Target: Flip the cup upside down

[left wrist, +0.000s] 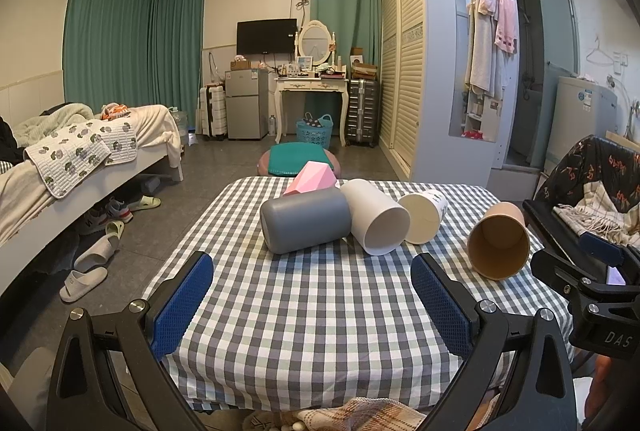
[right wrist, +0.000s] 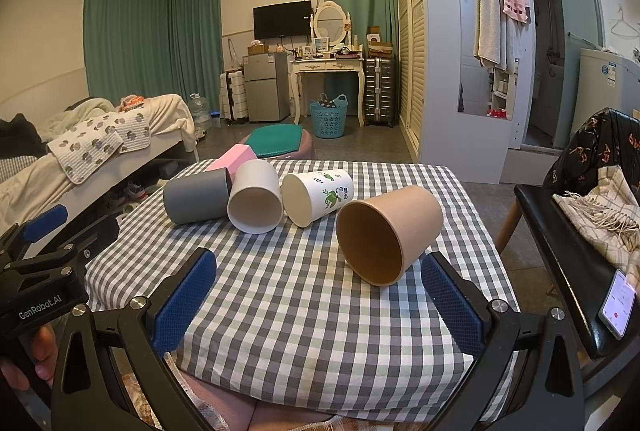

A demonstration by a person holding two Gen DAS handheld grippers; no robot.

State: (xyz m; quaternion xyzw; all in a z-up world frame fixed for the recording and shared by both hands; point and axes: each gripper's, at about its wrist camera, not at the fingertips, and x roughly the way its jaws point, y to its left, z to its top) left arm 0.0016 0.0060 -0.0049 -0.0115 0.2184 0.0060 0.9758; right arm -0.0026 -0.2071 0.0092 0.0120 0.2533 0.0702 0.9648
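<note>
Lying on their sides across the checked table (left wrist: 320, 311): grey cup (left wrist: 306, 219) far left, touching white cup (left wrist: 376, 217), then printed cup (right wrist: 318, 195), brown cup (right wrist: 386, 233) nearest right. Hovering wide open, gripping nothing: left gripper (left wrist: 312, 301), right gripper (right wrist: 318, 301). Maybe touching the grey cup behind: pink box (left wrist: 310, 178).

left wrist: low, near edge, facing room | right wrist: same | shared: table (left wrist: 320, 311) (right wrist: 304, 311)
</note>
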